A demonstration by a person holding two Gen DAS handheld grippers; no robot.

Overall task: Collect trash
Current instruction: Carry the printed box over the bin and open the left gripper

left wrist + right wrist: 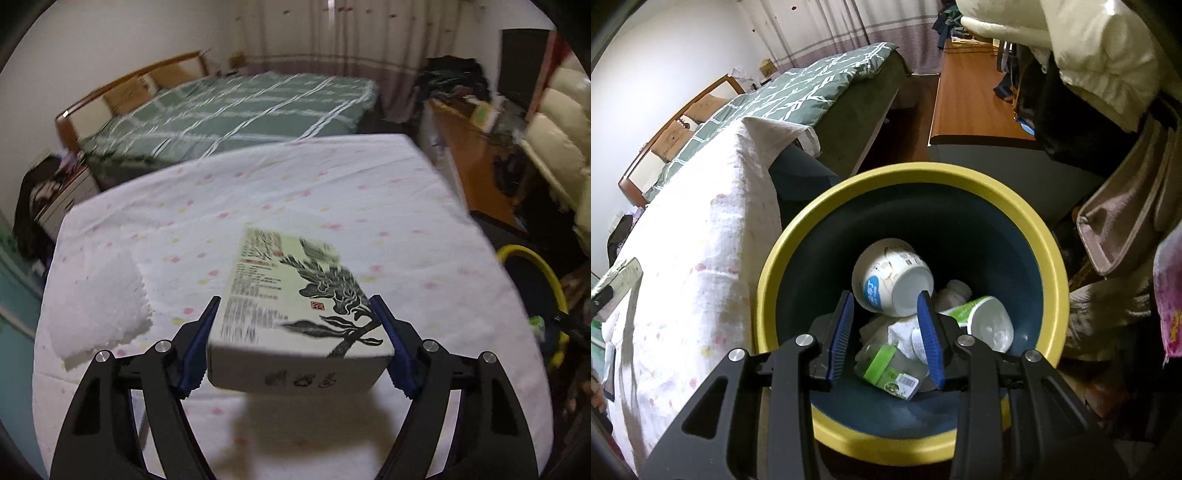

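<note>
The left gripper has a flat cardboard box between its blue pads, one pad against each long side, and the box hangs clear of the cloth-covered table, throwing a shadow on the cloth beneath. The box's long axis runs straight away from the camera, in line with the gripper's fingers; its near short end faces the camera and its far end points toward the far edge of the table. The broad printed face (pale, with a dark leafy drawing and blocks of small print) is turned upward and tilts slightly. A white, rough-edged sheet lies flat on the cloth to the left, well apart from the box.

The right gripper hovers over the mouth of a round bin with a yellow rim and dark blue inside, standing on the floor just beside the table. Its jaws are partly open and nothing is between the pads. Inside the bin lie a white paper bowl on its side with its base toward the camera, a white cup with green print also tipped over, a clear bottle with a green label lying flat, and crumpled white paper among them. The box also shows at the left edge of the right wrist view.
</note>
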